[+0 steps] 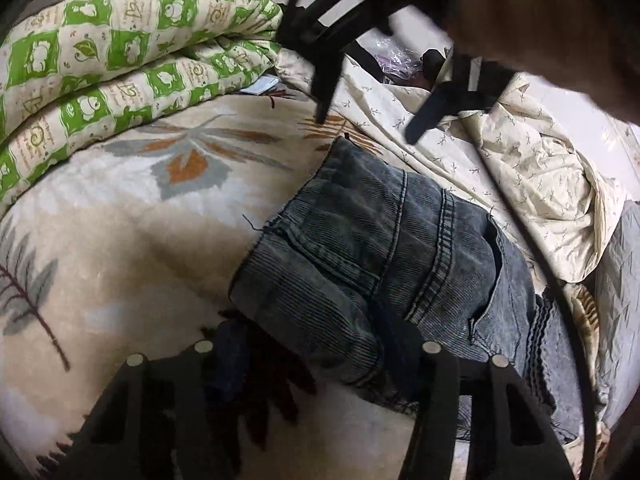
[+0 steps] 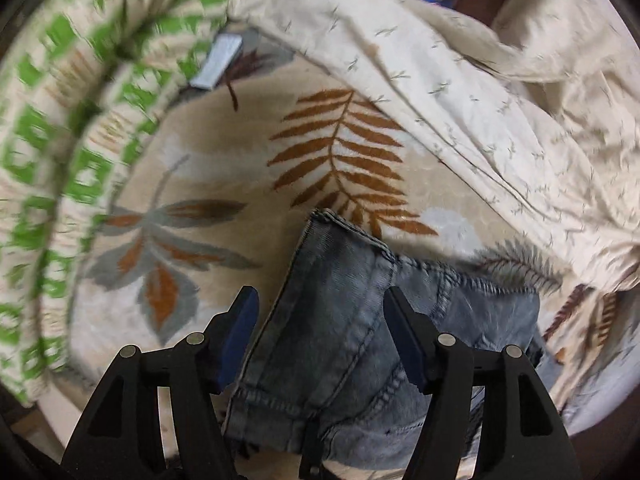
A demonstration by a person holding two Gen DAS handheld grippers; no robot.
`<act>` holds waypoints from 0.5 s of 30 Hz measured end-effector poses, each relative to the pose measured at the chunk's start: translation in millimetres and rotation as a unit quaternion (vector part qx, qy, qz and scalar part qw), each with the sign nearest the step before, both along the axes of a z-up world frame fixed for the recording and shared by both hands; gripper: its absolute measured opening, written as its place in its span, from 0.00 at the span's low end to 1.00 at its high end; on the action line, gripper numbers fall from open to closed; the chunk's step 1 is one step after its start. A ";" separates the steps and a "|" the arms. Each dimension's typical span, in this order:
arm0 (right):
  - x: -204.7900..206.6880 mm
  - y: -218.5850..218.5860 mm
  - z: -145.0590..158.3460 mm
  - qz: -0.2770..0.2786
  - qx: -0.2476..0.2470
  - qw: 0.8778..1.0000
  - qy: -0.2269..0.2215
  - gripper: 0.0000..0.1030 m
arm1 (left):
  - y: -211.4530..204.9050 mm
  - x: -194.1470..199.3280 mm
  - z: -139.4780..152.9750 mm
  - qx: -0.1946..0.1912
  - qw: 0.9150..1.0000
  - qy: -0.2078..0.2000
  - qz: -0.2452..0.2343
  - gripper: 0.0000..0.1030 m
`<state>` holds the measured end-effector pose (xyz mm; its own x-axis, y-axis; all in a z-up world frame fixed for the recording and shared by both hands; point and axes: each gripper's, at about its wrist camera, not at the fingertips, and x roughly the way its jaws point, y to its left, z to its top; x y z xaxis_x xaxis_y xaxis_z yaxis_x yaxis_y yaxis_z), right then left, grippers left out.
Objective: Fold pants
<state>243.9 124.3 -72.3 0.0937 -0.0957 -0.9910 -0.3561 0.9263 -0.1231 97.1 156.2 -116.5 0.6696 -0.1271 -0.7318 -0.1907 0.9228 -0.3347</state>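
Denim comes first in the count: you have one pair of faded blue-grey jeans, folded into a thick bundle and lying on the cream leaf-patterned blanket of the bed. Around it are one green-and-cream checked quilt, rolled double along the far left, one crumpled cream sheet with small sprigs heaped on the right, and one small grey flat rectangular object tucked at the quilt's edge; what it is cannot be told.

You hold two grippers. Your left gripper sits low over the near end of the jeans with its jaws partly spread; the denim lies between them, though whether the pads press it is hidden in shadow. Your right gripper points down over the bundle's upper corner, jaws half wide, with the cloth between them and a gap showing at each blue pad.

The bundle's left edge is free, with bare blanket running out to the quilt. Its right side lies close to the heaped sheet, so room there is tight. Beyond its top hem, open blanket continues.

The denim is ribbed and heavily stitched, with doubled seams; the blanket looks plush, the sheet thin and creased, the quilt puffy.
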 end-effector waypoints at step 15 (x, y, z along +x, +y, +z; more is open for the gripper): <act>8.0 20.4 -61.4 0.068 -0.167 0.983 0.036 0.20 | -0.6 0.0 -1.3 -0.030 0.999 0.011 -0.001 0.46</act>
<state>251.9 144.7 -133.7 0.0580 -0.4078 -0.9112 -0.4922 0.7824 -0.3814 97.2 155.6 -117.8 0.6535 -0.1729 -0.7369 -0.1962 0.9016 -0.3856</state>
